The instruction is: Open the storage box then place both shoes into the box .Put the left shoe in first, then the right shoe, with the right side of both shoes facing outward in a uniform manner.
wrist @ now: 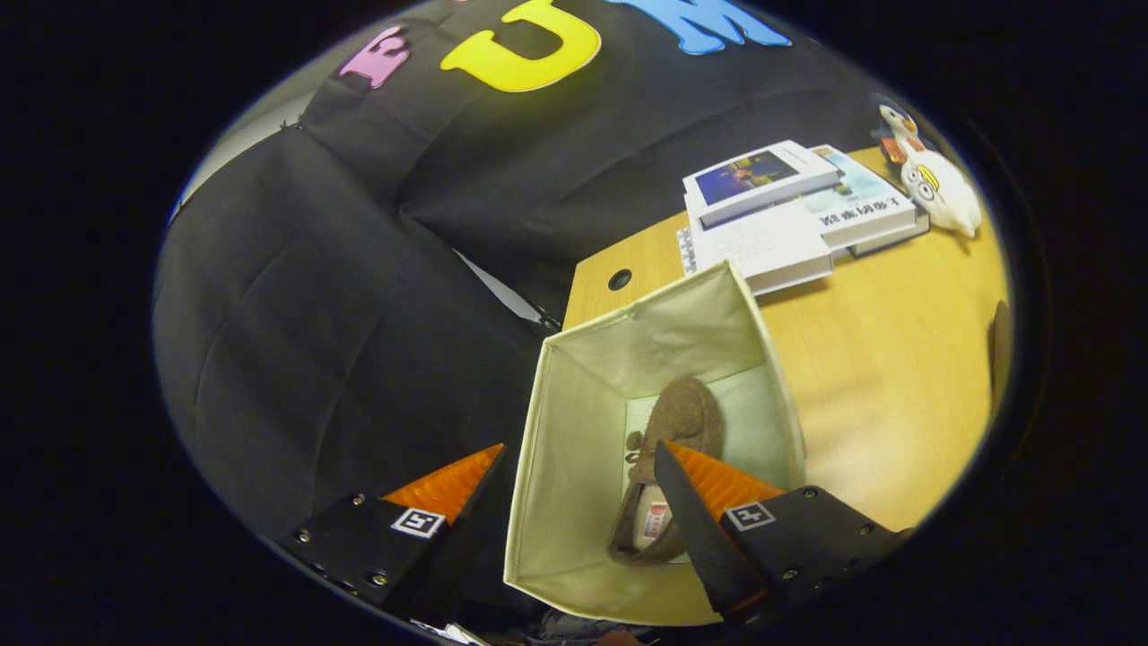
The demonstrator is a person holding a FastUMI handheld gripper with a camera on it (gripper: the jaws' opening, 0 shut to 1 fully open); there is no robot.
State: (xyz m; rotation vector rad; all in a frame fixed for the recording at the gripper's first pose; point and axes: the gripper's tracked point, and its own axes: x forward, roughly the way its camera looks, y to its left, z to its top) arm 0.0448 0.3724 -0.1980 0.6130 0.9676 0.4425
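Tongs [574,489] spread wide and empty above the open box [574,422] on the worktop [888,359]; one brown shoe [668,449] lies inside.

The box [574,431] stands on the table [897,359], at its left edge. One shoe [668,422] lies inside, on the bottom. The gripper [574,471] hangs above it, fingers spread wide. Behind the box lie stacked books [780,215], and right of them a toy [937,184].
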